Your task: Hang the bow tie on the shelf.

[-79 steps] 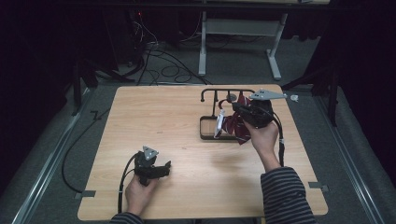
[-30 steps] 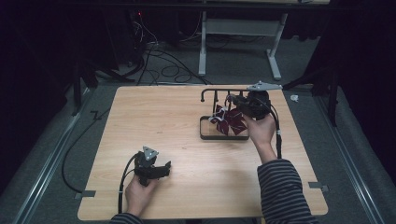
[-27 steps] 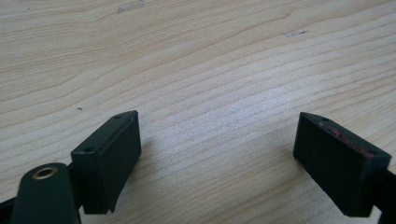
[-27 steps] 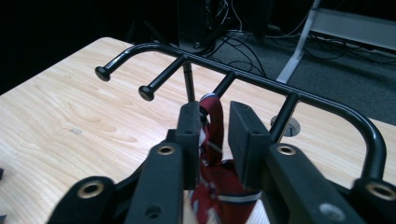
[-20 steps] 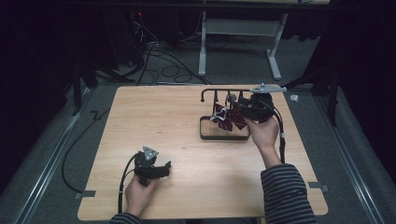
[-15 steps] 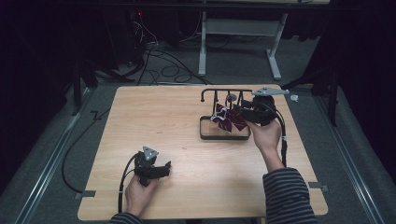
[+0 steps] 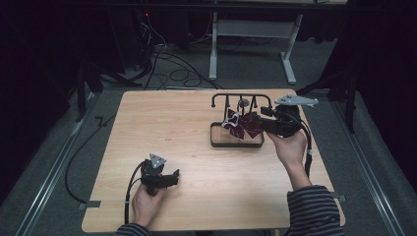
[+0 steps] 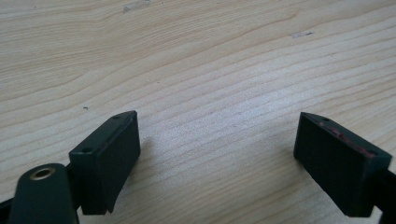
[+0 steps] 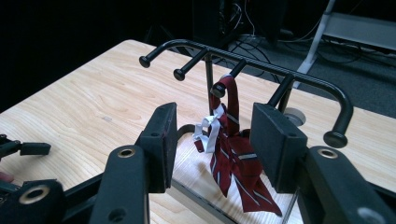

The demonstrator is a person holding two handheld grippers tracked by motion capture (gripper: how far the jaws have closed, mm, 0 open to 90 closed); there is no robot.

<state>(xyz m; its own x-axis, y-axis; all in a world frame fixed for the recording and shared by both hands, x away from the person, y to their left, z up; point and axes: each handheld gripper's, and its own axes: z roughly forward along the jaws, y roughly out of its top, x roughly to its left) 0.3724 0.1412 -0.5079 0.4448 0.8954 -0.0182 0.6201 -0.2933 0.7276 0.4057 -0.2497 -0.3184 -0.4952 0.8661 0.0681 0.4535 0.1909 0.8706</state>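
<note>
Right claw (image 9: pixel 212 149) has let go, jaws now apart just short of the tie (image 9: pixel 233 154), which hangs from a rack (image 9: pixel 261 65) peg ahead, so hanging looks done; left claw (image 8: pixel 217 158) open on counter (image 8: pixel 196 60).

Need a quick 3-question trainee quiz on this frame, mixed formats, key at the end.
1. True or false: the red striped tie hangs from a peg of the black rack.
2. The left gripper is: A) shut on the tie; B) open over bare table; C) gripping the rack.
3. Fill in: the right gripper has its jaws ____, the tie not clamped between them.

Key: 1 true; 2 B; 3 open.
</note>
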